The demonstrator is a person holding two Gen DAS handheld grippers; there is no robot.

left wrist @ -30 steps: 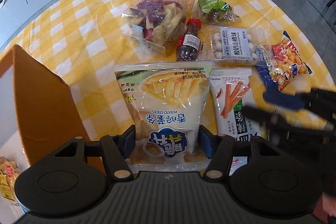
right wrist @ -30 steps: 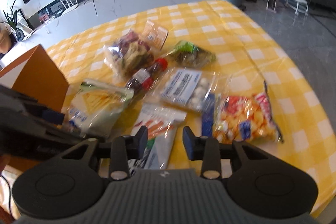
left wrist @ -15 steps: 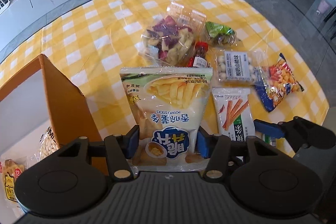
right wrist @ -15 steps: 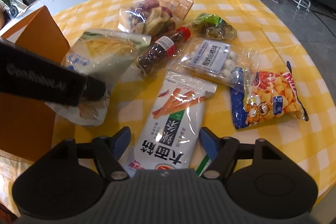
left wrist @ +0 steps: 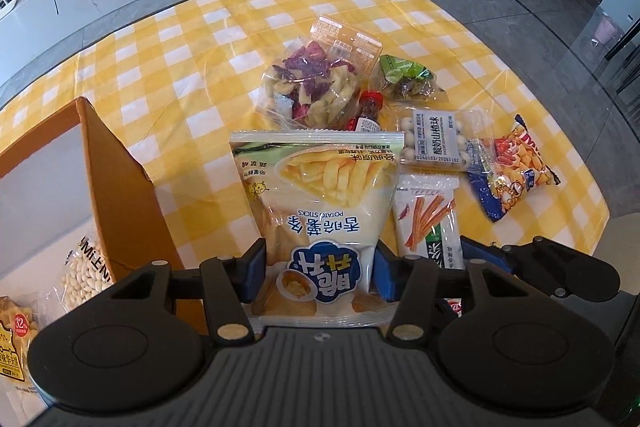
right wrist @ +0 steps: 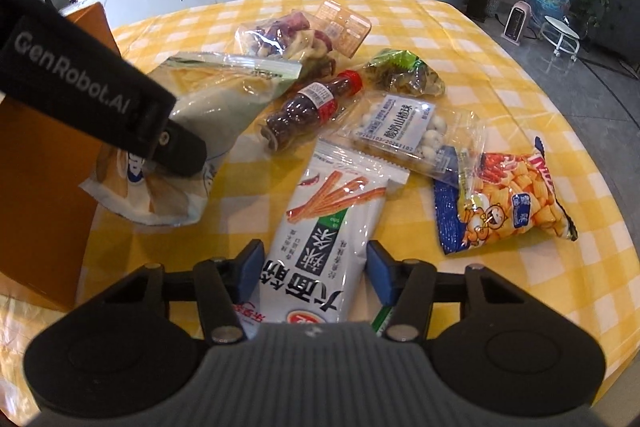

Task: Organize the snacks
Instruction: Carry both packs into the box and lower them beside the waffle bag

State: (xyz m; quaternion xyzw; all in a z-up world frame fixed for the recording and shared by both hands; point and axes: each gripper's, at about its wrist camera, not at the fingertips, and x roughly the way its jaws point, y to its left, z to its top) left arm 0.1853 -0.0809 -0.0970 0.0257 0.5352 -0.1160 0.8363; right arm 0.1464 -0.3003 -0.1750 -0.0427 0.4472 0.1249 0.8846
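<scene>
My left gripper (left wrist: 318, 269) is shut on a white potato sticks bag (left wrist: 320, 203) and holds it lifted above the yellow checked table (left wrist: 192, 75), next to the open cardboard box (left wrist: 116, 187). The same bag shows in the right wrist view (right wrist: 192, 131) under the left gripper's body. My right gripper (right wrist: 314, 269) is open, its jaws on either side of the lower end of the white spicy sticks pack (right wrist: 324, 227), which lies flat on the table (right wrist: 500, 75).
On the table lie a dried fruit bag (right wrist: 288, 39), a small red-capped bottle (right wrist: 312, 111), a green packet (right wrist: 404, 75), a clear pack of white balls (right wrist: 412, 131) and an orange-and-blue snack bag (right wrist: 508, 203). The box holds packs (left wrist: 84, 275).
My left gripper has lifted the potato sticks bag higher and drawn back toward the box. My right gripper has opened and closed in around the spicy sticks pack.
</scene>
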